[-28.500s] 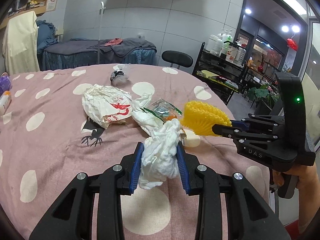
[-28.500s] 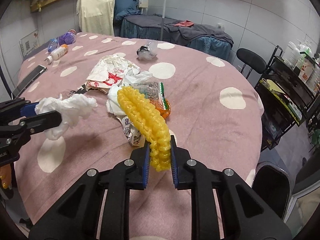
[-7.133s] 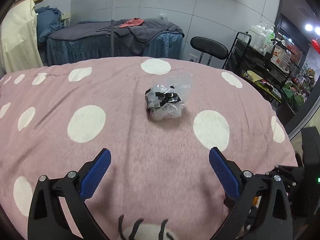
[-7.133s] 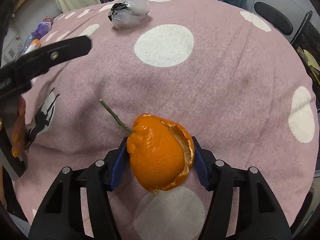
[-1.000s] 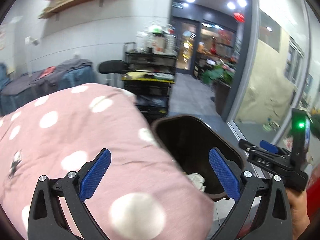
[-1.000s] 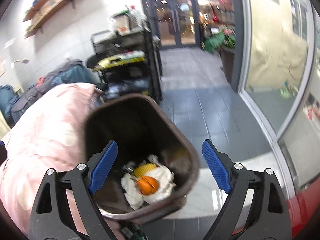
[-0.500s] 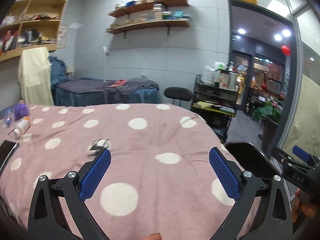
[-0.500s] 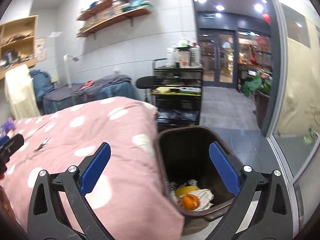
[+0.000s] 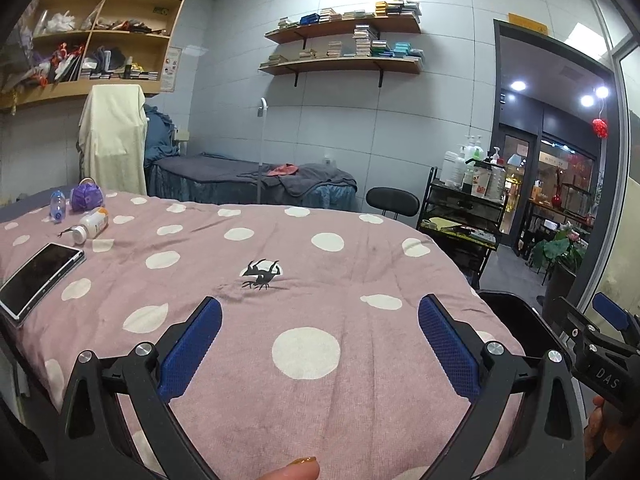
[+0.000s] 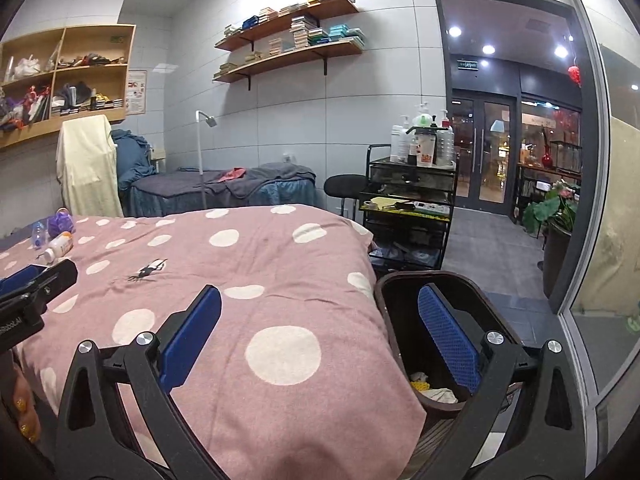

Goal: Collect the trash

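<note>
My left gripper (image 9: 320,344) is open and empty over the near part of the pink polka-dot table (image 9: 280,248). My right gripper (image 10: 318,340) is also open and empty, straddling the table's right edge (image 10: 376,292) and the dark trash bin (image 10: 404,280) beside it. Down in the bin lie white and yellow trash pieces (image 10: 434,392). No loose trash shows on the cloth in front of me. The right gripper's tip (image 9: 608,320) appears at the right of the left wrist view, above the bin (image 9: 516,304).
A phone (image 9: 38,280), a white bottle (image 9: 92,224), a small clear bottle (image 9: 57,206) and a purple bag (image 9: 86,196) lie at the table's far left. A black cart (image 10: 408,216) and stool (image 10: 344,186) stand behind the bin. A massage bed (image 9: 248,184) is beyond the table.
Both grippers have swung left, away from the bin and back toward the table. The bin slid to the right edge of each view, and the left-side objects came into sight.
</note>
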The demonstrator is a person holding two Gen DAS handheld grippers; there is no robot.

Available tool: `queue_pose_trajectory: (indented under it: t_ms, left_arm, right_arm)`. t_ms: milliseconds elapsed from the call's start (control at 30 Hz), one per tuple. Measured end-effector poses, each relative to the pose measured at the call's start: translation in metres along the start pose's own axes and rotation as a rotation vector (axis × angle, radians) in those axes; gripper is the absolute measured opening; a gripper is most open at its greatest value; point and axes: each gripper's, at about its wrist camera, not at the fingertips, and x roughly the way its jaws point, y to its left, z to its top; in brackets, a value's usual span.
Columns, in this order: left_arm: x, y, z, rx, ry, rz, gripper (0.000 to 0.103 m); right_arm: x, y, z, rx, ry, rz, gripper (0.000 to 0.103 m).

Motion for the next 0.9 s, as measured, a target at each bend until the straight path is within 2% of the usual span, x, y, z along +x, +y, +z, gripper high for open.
queue_pose_trajectory:
  t_ms: [133,333,900]
  left_arm:
    - [-0.005,0.003,0.000,-0.017,-0.016,0.014,0.097]
    - [-0.015,-0.001,-0.001,-0.022,-0.057,0.038,0.097]
    - [-0.020,-0.006,0.003,-0.011,-0.083,0.026,0.097]
  right_arm:
    - [-0.011,0.003,0.002,-0.029,-0.031,-0.011,0.097]
    - [-0.020,-0.002,0.005,0.008,-0.050,0.015,0.097]
    - [-0.019,-0.008,0.010,0.032,-0.049,0.035,0.097]
